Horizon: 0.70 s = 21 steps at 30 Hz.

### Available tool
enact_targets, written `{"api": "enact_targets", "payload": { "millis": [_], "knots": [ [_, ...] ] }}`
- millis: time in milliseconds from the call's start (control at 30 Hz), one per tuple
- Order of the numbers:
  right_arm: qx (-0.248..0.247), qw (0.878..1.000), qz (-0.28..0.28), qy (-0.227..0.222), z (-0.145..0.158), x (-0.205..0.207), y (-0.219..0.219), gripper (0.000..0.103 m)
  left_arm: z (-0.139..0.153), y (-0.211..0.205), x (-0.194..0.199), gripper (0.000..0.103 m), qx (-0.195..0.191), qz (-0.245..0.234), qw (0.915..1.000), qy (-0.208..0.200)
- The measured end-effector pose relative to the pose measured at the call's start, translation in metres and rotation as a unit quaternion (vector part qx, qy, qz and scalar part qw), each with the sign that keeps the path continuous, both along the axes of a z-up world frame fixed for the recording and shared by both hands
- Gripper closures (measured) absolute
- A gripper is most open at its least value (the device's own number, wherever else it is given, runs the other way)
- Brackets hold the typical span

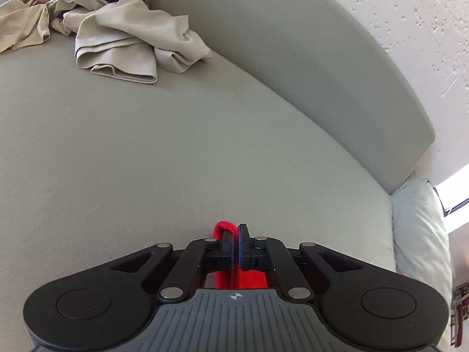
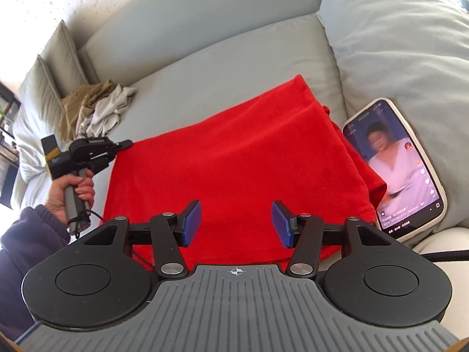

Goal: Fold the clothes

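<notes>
Left hand-held gripper (image 1: 234, 245) pinches red garment (image 2: 234, 158) at its 9 o'clock corner to anchor the fold on sofa seat (image 2: 205, 67); right hand-held gripper (image 2: 236, 224) hovers wide, empty.

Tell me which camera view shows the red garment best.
The right wrist view. There the red garment lies spread over the sofa seat, most of it visible, with the open right gripper above its near edge. The left wrist view shows only a small red fold pinched in the shut left gripper.
</notes>
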State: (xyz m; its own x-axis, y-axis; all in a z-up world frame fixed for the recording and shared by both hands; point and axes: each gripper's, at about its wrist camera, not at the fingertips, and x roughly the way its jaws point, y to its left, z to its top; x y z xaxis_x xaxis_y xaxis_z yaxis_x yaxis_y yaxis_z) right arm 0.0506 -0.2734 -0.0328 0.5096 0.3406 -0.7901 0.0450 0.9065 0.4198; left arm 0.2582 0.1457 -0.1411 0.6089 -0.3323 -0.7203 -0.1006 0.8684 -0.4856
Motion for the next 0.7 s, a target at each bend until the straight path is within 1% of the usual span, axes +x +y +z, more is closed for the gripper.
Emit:
{"api": "enact_targets", "payload": {
  "millis": [33,67,100,167,200,233,267,333,433,467,567,600,633,667,700],
  "knots": [
    [-0.001,1.000,-0.001,0.001,-0.001,0.000,0.000,0.048,0.000,-0.001,-0.001,0.093,0.007,-0.002,1.0000,0.006],
    [-0.002,1.000,-0.003,0.003,-0.001,-0.001,-0.001,0.048,0.004,0.000,-0.001,0.090,0.025,0.001,0.9995,0.018],
    [-0.003,1.000,-0.004,0.005,-0.002,-0.001,-0.002,0.047,0.009,0.000,-0.003,0.090,0.033,-0.002,0.9992,0.021],
    [0.001,1.000,-0.004,0.004,0.000,-0.004,-0.005,0.046,0.026,0.005,-0.012,0.079,0.060,-0.004,0.9979,0.025],
    [0.004,1.000,-0.003,0.002,0.002,-0.006,-0.006,0.044,0.037,0.008,-0.021,0.070,0.071,-0.004,0.9972,0.023],
    [0.011,1.000,-0.002,0.001,0.004,-0.009,-0.008,0.042,0.049,0.011,-0.031,0.067,0.083,-0.005,0.9964,0.019],
    [0.018,1.000,0.000,-0.001,0.006,-0.012,-0.010,0.040,0.060,0.014,-0.041,0.067,0.094,-0.005,0.9955,0.016],
    [0.033,0.999,0.004,-0.002,0.010,-0.020,-0.015,0.040,0.082,0.019,-0.063,0.068,0.112,-0.006,0.9936,0.011],
    [0.061,0.998,0.010,-0.001,0.016,-0.035,-0.022,0.040,0.107,0.010,-0.100,0.068,0.132,-0.037,0.9904,0.015],
    [0.064,0.998,0.014,-0.004,0.019,-0.041,-0.023,0.040,0.111,0.001,-0.114,0.068,0.136,-0.055,0.9890,0.015],
    [0.061,0.998,0.014,-0.013,0.023,-0.060,-0.030,0.035,0.109,-0.031,-0.157,0.069,0.125,-0.105,0.9866,-0.005],
    [0.060,0.998,0.014,-0.016,0.022,-0.065,-0.031,0.035,0.105,-0.044,-0.165,0.070,0.126,-0.112,0.9856,-0.015],
    [0.058,0.998,0.017,-0.021,0.020,-0.068,-0.032,0.036,0.100,-0.057,-0.174,0.076,0.127,-0.118,0.9845,-0.026],
    [0.055,0.998,0.014,-0.029,0.016,-0.068,-0.031,0.046,0.091,-0.072,-0.177,0.080,0.131,-0.120,0.9834,-0.036],
    [0.051,0.998,0.010,-0.038,0.012,-0.068,-0.029,0.062,0.083,-0.086,-0.179,0.085,0.138,-0.118,0.9827,-0.039]
  ]
}}
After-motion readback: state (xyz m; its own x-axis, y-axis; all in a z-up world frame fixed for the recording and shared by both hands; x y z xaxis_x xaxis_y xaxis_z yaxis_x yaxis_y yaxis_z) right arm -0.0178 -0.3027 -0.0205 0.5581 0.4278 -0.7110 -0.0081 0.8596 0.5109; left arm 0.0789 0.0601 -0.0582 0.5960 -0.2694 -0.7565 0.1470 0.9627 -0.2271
